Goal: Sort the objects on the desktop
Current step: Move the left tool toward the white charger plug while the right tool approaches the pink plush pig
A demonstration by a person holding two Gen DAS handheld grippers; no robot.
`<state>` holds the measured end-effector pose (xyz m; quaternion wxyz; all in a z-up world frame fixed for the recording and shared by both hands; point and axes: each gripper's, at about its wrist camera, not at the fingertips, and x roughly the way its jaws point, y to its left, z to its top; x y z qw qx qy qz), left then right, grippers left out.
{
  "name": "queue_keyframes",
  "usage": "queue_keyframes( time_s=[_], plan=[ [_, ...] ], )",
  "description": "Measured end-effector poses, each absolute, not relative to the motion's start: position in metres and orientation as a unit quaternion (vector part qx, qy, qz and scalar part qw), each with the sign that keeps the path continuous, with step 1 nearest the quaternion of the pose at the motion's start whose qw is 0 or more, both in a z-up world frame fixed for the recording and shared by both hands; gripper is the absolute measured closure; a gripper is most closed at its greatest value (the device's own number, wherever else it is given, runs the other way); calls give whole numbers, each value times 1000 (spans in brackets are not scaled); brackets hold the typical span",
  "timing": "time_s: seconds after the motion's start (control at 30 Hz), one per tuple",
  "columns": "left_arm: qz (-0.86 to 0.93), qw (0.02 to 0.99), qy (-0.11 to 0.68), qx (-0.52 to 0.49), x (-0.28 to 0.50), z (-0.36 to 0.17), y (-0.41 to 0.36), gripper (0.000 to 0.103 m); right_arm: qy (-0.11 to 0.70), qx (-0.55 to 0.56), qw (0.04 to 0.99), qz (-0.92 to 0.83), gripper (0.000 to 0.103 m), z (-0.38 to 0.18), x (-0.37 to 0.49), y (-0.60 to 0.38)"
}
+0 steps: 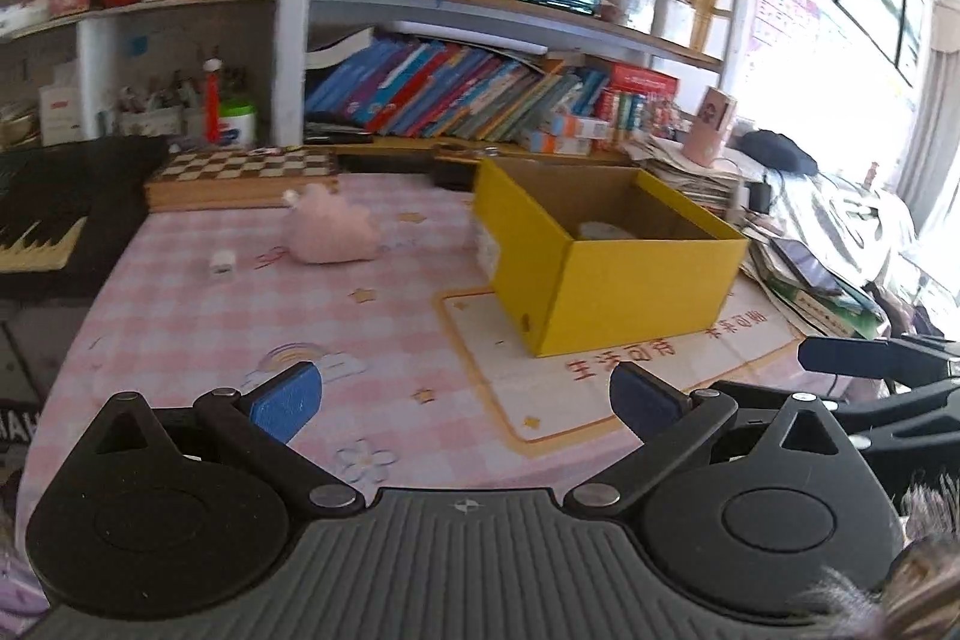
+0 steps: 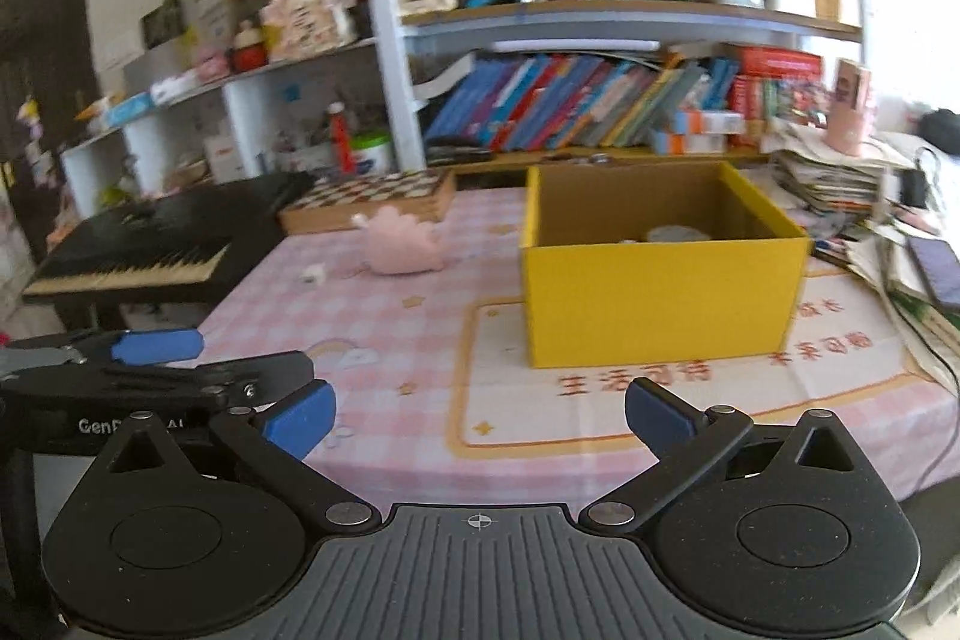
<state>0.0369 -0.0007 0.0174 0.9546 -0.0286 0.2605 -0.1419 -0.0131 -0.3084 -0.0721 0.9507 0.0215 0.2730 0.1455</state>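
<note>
A yellow cardboard box [image 1: 624, 274] [image 2: 660, 298] stands open on the pink checked tablecloth [image 1: 240, 316] [image 2: 372, 316], with a pale object [image 1: 603, 229] [image 2: 678, 234] lying inside. Left of the box lies a pink plush toy [image 1: 330, 232] [image 2: 401, 244], and a small white cube [image 1: 222, 262] [image 2: 313, 275] sits nearer the table's left side. My left gripper [image 1: 465, 400] is open and empty over the near part of the table. My right gripper [image 2: 478, 415] is open and empty too, short of the box. The other gripper's blue finger [image 2: 157, 345] shows at the left of the right wrist view.
A chessboard case [image 1: 240, 175] [image 2: 372, 199] lies at the back of the table. A black keyboard [image 1: 42, 220] [image 2: 138, 250] stands to the left. Stacked papers and a phone [image 1: 810, 274] [image 2: 933, 268] crowd the right edge. Bookshelves [image 1: 480, 88] rise behind.
</note>
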Motion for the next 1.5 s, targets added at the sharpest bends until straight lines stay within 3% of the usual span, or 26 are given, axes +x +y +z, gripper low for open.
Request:
queue_keyframes(
  time_s=[0.87, 1.5],
  plan=[
    [-84, 951, 288, -69, 41, 7, 86, 0, 317, 37, 933, 167, 1, -83, 15, -240],
    [-47, 949, 299, -91, 124, -1, 100, 0, 346, 45, 922, 167, 1, -104, 116, -215]
  ],
)
